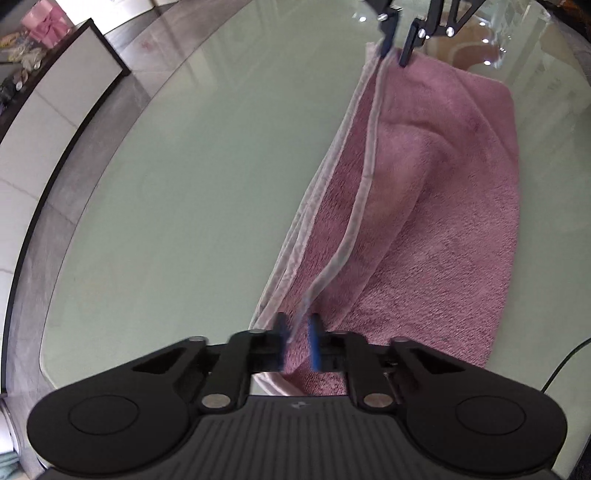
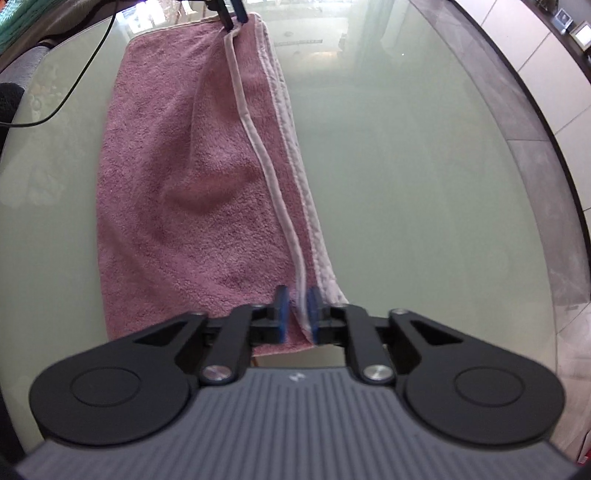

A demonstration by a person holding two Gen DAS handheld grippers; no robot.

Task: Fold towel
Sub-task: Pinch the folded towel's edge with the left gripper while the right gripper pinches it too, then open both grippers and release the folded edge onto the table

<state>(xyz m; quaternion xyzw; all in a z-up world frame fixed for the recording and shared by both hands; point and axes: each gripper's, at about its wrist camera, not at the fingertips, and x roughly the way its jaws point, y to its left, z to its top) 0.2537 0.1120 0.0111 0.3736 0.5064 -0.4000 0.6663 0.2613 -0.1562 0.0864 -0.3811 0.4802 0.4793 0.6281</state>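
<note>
A pink towel point(image 1: 443, 203) point(image 2: 177, 166) with a pale hem lies folded lengthwise on the round frosted-glass table point(image 1: 184, 184) point(image 2: 406, 184). Its top layer's hemmed edge is raised a little and runs taut between the two grippers. My left gripper point(image 1: 298, 321) points down at one end of that edge, its blue pads closed on the hem at the corner. In the right wrist view the left gripper point(image 2: 234, 22) pinches the far corner. My right gripper point(image 2: 297, 295) holds the hem at the opposite end. The left wrist view shows the right gripper point(image 1: 395, 55) at the top.
A black cable point(image 2: 85, 74) point(image 1: 561, 365) trails over the table beside the towel. A dark-framed cabinet point(image 1: 74, 74) with a pink gift box point(image 1: 46, 22) stands beyond the table's grey rim point(image 1: 74, 155). A teal cloth point(image 2: 14, 18) lies at one corner.
</note>
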